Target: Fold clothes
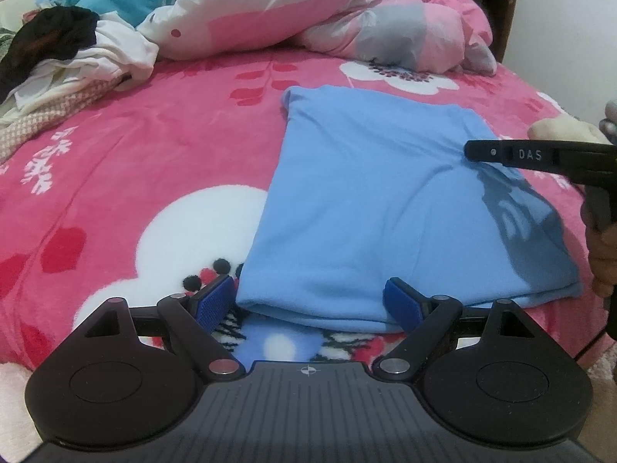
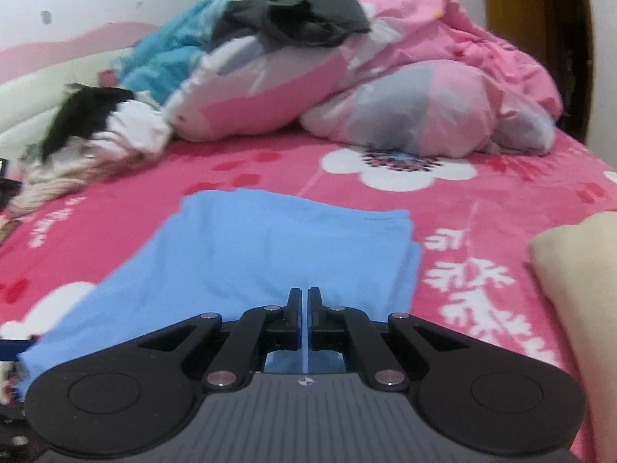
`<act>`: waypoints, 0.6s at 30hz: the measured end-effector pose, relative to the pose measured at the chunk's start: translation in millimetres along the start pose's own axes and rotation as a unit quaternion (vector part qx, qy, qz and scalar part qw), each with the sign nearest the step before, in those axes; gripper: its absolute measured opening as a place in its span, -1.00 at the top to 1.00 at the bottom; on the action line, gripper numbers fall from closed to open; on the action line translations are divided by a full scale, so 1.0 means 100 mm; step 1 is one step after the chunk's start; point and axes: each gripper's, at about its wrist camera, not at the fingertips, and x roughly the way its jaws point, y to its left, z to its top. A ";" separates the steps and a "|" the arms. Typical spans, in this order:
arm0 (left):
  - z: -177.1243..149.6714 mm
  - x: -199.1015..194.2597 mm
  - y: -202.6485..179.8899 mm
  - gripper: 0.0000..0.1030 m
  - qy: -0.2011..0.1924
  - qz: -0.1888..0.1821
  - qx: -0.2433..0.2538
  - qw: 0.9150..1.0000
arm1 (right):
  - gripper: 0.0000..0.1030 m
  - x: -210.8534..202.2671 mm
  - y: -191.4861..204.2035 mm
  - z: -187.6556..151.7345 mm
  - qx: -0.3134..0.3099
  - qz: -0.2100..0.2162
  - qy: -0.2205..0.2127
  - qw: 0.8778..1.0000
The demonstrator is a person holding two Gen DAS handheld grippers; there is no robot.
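A light blue garment (image 1: 366,200) lies folded in a long rectangle on the pink flowered blanket (image 1: 135,146). My left gripper (image 1: 308,289) is open, its blue pads either side of the garment's near edge without pressing on it. My right gripper (image 1: 468,150) comes in from the right, held by a hand. Its tip sits on the garment's right side, where creases run toward it. In the right wrist view the right gripper (image 2: 304,293) is shut over the blue garment (image 2: 270,247), with a thin strip of blue cloth between its pads.
A heap of black, white and checked clothes (image 1: 58,69) lies at the far left. Pink and grey pillows and a quilt (image 1: 308,11) fill the back of the bed. A folded beige cloth (image 2: 570,270) rests at the right edge.
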 end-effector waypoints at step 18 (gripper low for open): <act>0.04 -0.01 -0.08 -0.67 0.012 0.023 0.017 1.000 | 0.99 0.00 -0.43 0.02 0.068 -0.034 -0.040 0.996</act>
